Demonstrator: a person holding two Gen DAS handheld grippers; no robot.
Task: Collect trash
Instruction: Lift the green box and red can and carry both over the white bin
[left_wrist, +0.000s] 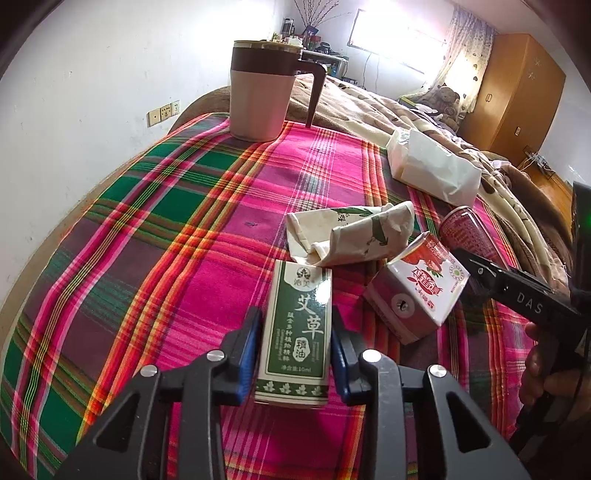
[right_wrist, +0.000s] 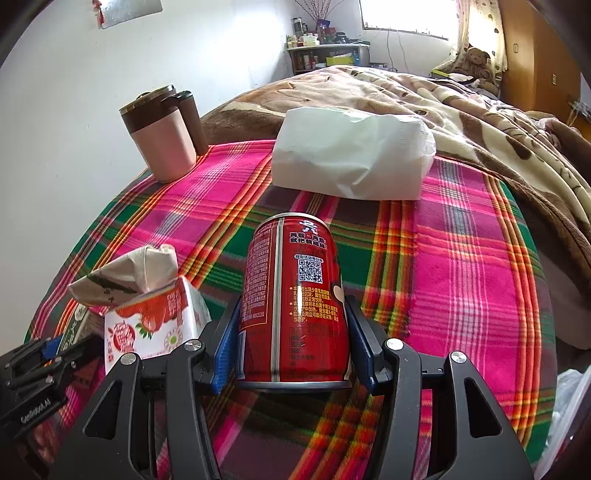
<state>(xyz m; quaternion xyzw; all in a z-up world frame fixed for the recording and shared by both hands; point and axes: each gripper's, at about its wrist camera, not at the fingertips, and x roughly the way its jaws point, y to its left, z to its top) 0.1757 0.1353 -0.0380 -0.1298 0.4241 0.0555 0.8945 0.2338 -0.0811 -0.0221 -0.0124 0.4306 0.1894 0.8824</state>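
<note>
Left gripper (left_wrist: 293, 360): blue pads clamped on green-and-white box (left_wrist: 295, 332) lying on plaid cloth (left_wrist: 147, 229) | Right gripper (right_wrist: 291, 345): pads pressed against sides of red can (right_wrist: 291, 295), lying on same cloth | Adjacent: strawberry carton (left_wrist: 413, 291), crumpled paper wrapper (left_wrist: 354, 232) touching box end | Farther: white bag (right_wrist: 351, 155), pink mug (left_wrist: 258, 92)

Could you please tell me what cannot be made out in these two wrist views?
- Small green and white cardboard box, left wrist view: its underside is hidden by the box itself.
- Red metal drink can, right wrist view: its far side is turned away.
- White plastic bag, right wrist view: cut off by the frame edge.
- Shelf clutter: too small to identify.
</note>
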